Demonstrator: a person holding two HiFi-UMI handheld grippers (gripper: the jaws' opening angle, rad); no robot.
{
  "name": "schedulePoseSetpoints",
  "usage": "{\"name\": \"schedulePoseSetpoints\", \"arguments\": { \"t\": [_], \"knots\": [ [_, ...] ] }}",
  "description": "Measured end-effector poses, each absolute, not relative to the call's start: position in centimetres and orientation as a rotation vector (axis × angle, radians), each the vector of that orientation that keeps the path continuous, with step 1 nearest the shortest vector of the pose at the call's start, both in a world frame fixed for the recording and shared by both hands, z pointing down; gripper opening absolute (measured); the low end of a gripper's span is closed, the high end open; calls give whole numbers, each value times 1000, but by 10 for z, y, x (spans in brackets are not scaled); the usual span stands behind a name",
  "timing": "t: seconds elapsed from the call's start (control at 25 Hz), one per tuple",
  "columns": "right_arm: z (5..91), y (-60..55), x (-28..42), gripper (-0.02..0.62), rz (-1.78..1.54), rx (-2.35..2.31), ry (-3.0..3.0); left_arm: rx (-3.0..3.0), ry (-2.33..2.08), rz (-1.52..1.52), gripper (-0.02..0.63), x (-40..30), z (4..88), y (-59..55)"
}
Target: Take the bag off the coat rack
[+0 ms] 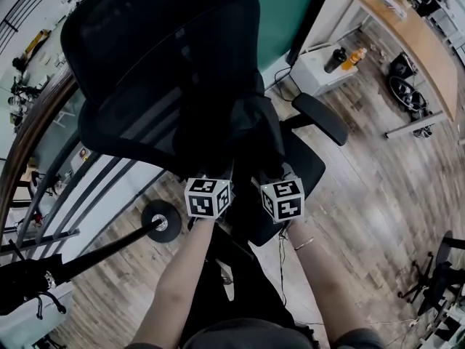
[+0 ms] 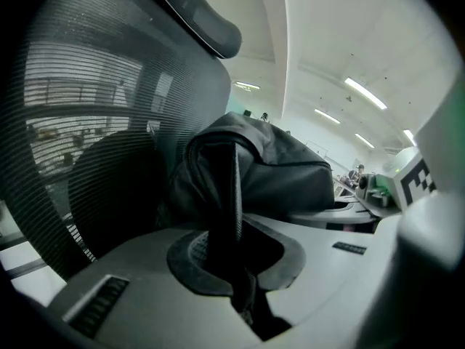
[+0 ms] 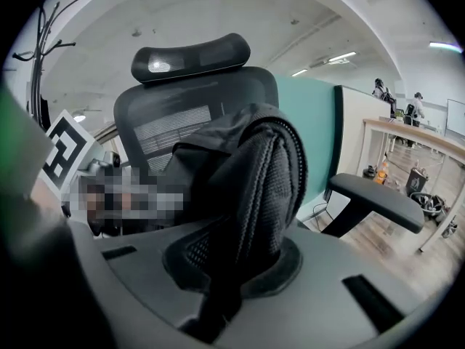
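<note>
The black bag (image 1: 243, 140) hangs in front of a black mesh office chair (image 1: 145, 42), just over its seat. My left gripper (image 2: 232, 267) is shut on a narrow black strap (image 2: 225, 195) of the bag (image 2: 283, 169). My right gripper (image 3: 232, 275) is shut on a padded mesh shoulder strap (image 3: 265, 187) of the bag (image 3: 211, 158). In the head view both marker cubes sit side by side below the bag, with the left gripper (image 1: 214, 174) and right gripper (image 1: 276, 174) reaching into it. The coat rack (image 1: 102, 253) slants at lower left, its round base (image 1: 161, 220) on the floor, apart from the bag.
The chair's armrest (image 1: 320, 118) sticks out to the right. A small white table (image 1: 316, 75) carries a dark bottle (image 1: 335, 59) and an orange bottle (image 1: 355, 57). A wooden desk (image 1: 414, 35) stands at upper right. Glass panels and rails run along the left.
</note>
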State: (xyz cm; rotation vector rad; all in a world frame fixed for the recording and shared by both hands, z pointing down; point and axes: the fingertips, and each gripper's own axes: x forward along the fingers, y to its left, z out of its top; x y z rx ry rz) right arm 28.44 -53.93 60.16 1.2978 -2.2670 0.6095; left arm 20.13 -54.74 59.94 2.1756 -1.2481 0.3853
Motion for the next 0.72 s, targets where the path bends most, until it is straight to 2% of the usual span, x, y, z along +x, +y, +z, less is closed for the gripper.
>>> {"name": "schedulePoseSetpoints", "arguments": {
  "t": [0.28,0.44,0.72],
  "knots": [
    [617,-545,281,72,598,1287,-2220,2136,-1251,431,37,195,615,-553],
    [619,-549,282,177,626,1288,-2220,2120,-1260,456,55,196,617,-557],
    [615,-543,280,268,682,1319,-2261,2099,-1262,494,135,191,620,-548]
  ]
}}
